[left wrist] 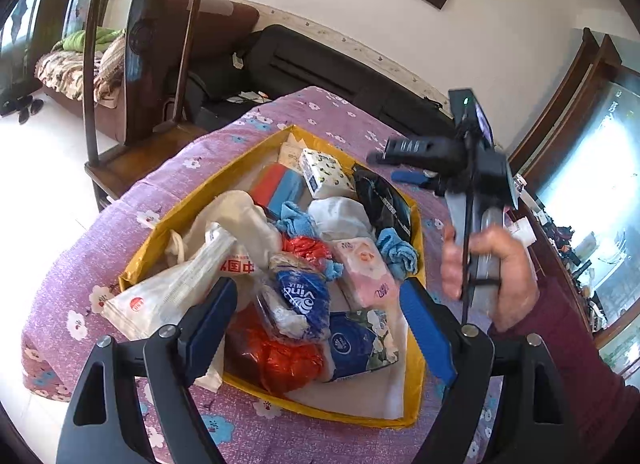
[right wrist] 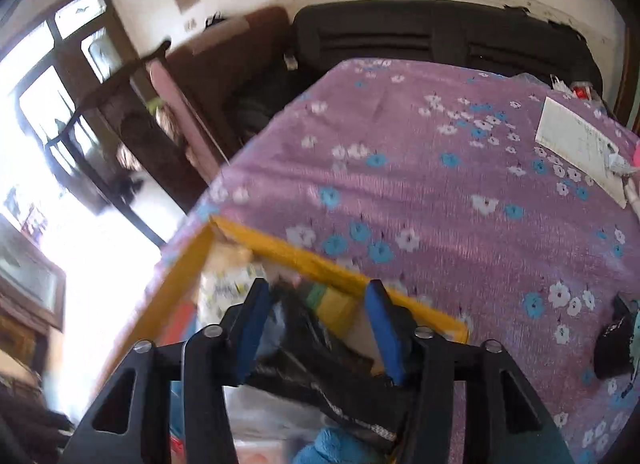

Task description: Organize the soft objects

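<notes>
A yellow box on the table is heaped with soft things: a white printed bag, a blue tissue pack, a red plastic bag, a pink tissue pack, blue cloths and a black bag. My left gripper hangs open over the near end of the heap, holding nothing. A hand holds my right gripper above the box's right edge, blurred. In the right wrist view the right gripper stands open over the black bag, near the box rim.
A purple flowered cloth covers the table. White paper and a dark object lie at its right side. A black sofa stands behind, a wooden chair to the left, a cluttered sideboard to the right.
</notes>
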{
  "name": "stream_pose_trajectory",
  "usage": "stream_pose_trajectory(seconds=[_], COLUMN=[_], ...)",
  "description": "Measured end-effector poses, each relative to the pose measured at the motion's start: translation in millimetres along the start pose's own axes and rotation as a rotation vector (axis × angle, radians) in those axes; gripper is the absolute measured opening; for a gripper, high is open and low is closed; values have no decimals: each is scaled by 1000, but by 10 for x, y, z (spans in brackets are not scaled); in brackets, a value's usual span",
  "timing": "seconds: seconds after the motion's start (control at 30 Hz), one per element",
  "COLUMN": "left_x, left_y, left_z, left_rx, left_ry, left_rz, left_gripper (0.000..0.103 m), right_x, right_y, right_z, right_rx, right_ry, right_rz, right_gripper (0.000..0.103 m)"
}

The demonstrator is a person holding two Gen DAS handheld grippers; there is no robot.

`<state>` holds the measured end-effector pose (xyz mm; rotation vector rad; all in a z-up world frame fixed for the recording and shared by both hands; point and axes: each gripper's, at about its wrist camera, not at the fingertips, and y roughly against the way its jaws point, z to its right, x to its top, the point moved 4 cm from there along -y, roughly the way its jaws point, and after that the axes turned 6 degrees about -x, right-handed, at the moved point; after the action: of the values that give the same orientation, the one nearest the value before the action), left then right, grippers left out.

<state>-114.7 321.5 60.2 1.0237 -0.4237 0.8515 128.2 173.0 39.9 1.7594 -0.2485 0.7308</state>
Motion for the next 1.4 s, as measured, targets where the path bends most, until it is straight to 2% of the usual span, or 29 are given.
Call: stream_pose_trajectory(seconds=[0.1, 0.13, 0.27, 0.3, 0.37, 0.5, 0.6, 0.8, 1.03, 1.13, 1.27, 1.33, 1.4], left_x=[-3, 0, -23, -31, -41, -41, -41, -107, -248, -321, -449, -510, -523], left_y=[-23, -36, -77, -69, -24, 118, 249, 427, 571, 677, 884, 900, 781], left_z=[47, 61, 188, 227, 315, 480, 630, 968, 1352, 1515, 1743, 1803, 1845], left_rx=[30, 36, 86, 104, 147, 253, 333, 440, 508, 572, 709, 690, 605], left_ry=[-25, -31, -78, -94, -138, -221, -279, -348, -398, -415, -443, -441, -445], left_rz=[4, 3, 2, 6, 25, 92, 161, 251, 291, 335, 457, 486, 425], left_gripper=[83, 83, 83, 83, 83, 93, 97, 103, 103, 103, 103, 103, 103], right_x=[-180, -240, -306, -300, -283, -352, -543, -1150, -1690, -1834, -2021, -2093, -2137], right_y=[-27, -19, 61, 95, 284, 862, 1262, 1619, 1787, 1892, 2049, 2103, 2126], right_z=[-41, -59, -102, -108, -96, 29, 168, 436, 733, 826, 928, 946, 956], right_rx=[-62, -123, -247, -253, -185, -103, -60, -81, -102, -97, -85, -88, -92], right_ry=[81, 127, 231, 238, 216, 144, 112, 104, 108, 92, 84, 94, 102], right_rz=[-2, -4, 15, 22, 69, 186, 245, 271, 255, 267, 290, 302, 308], right_gripper=[54, 54, 60, 60, 60, 77, 82, 85, 85, 85, 86, 86, 87])
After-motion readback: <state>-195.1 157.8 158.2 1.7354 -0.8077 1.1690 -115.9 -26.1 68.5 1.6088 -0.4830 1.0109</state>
